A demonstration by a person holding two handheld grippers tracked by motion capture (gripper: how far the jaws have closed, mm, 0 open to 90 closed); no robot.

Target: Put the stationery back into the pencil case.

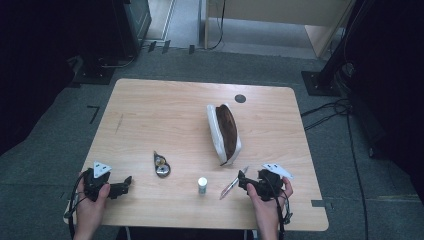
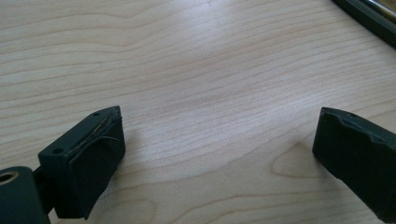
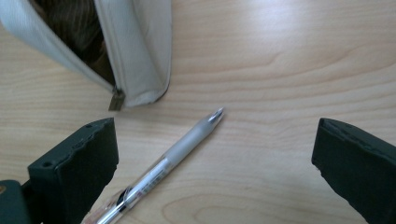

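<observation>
- Left hand (image 1: 92, 200) comes in from the bottom left and grips the left gripper (image 1: 126, 183) low over the table near its front edge, jaws pointing right.
- Left gripper (image 2: 217, 154) jaws spread wide, nothing between them.
- Right hand (image 1: 265, 202) at bottom right holds the right gripper (image 1: 242, 180), aimed roughly left and forward.
- Right gripper (image 3: 215, 158) jaws wide apart, probably just above the surface.

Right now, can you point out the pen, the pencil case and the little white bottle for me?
pen (image 3: 175, 151), right gripper view, on its clear barrel.
pencil case (image 1: 216, 131), high view, on its white side wall.
white bottle (image 1: 202, 184), high view, on its body.
</observation>
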